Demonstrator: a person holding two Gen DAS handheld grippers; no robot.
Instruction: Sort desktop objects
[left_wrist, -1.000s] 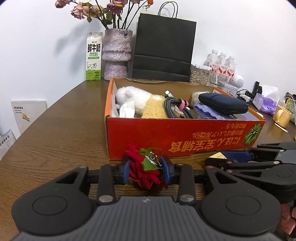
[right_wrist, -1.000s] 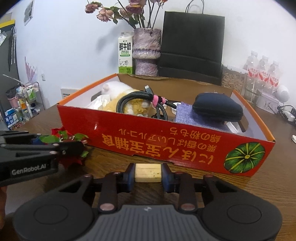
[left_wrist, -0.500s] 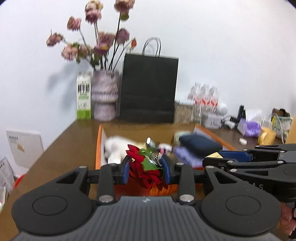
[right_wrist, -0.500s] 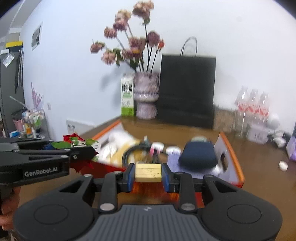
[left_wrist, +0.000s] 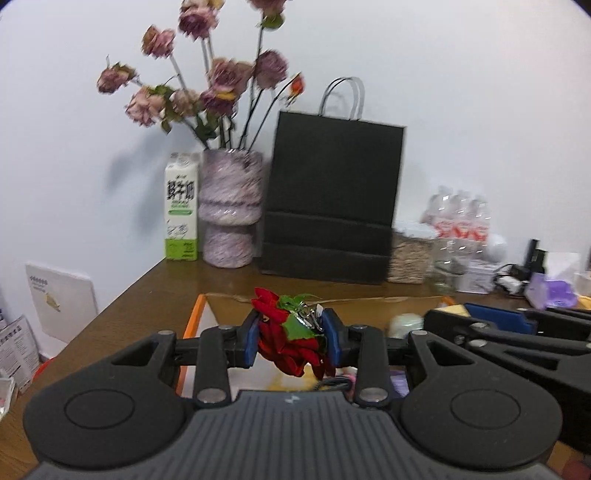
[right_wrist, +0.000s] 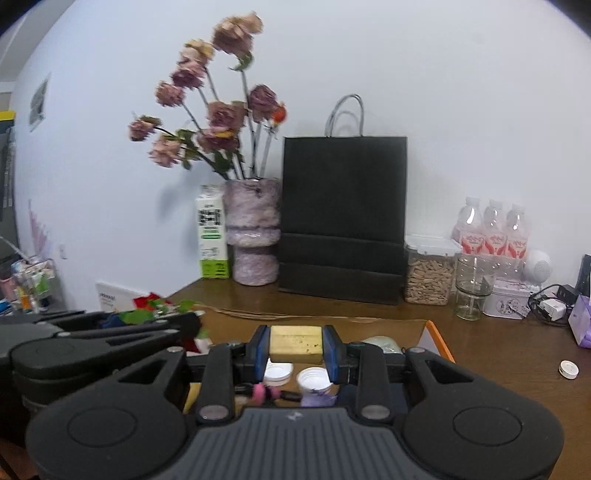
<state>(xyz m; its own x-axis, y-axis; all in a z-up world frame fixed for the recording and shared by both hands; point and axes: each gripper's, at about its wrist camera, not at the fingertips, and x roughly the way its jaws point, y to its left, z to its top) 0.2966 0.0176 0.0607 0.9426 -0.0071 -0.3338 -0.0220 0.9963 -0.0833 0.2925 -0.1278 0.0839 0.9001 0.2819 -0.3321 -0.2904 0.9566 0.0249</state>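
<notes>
Left tool (left_wrist: 291, 341): blue pads clamped on a red fabric flower (left_wrist: 286, 345) with green leaves and a bit of silver foil; carried in the air above the near left part of the orange box (left_wrist: 192, 325).

Right tool (right_wrist: 295, 349): pads clamped on a pale yellow block (right_wrist: 295, 344), speckled on its face; carried above the box interior, just right of the left tool.

Orange box, open top, on the brown table (right_wrist: 509, 354). Contents seen below the right tool: two white caps (right_wrist: 313, 378), a pink-banded cable (right_wrist: 264, 392), a purple item; the remainder is hidden by the tools.

Far edge of table, left to right: milk carton (left_wrist: 181, 212), mottled purple vase (left_wrist: 231, 214) with dried pink roses (left_wrist: 218, 85), black paper bag (left_wrist: 332, 199), clear jar of seeds (right_wrist: 428, 273), empty glass (right_wrist: 472, 288), three water bottles (right_wrist: 493, 232).

Right side of table: small white disc (right_wrist: 568, 368), lying apart from the box.
</notes>
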